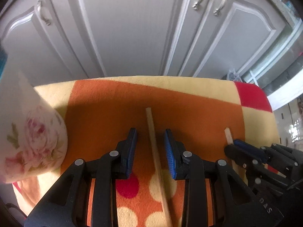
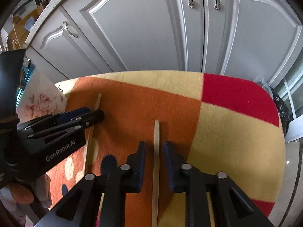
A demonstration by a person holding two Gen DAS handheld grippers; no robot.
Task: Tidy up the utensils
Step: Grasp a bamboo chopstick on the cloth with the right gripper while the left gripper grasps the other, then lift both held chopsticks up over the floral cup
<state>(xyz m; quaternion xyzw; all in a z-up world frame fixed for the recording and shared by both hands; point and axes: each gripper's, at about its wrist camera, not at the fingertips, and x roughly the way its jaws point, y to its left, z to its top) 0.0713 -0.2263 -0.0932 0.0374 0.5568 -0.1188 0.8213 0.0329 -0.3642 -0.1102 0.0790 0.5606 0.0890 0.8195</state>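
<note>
While both grippers sit low over the fleece blanket, each straddles its own wooden chopstick. Left gripper has jaws spread, blue pads either side of the left chopstick, not touching it; that stick lies flat on the orange patch, pointing toward the grey cabinet doors. Right gripper likewise has jaws spread around the right chopstick, gaps visible on both sides, stick lying flat near the orange/yellow border of the blanket. The two chopsticks lie roughly parallel, well apart. Floral-print mug stands at the blanket's left edge, near the left gripper. Blanket shows red squares and cream dots.
</note>
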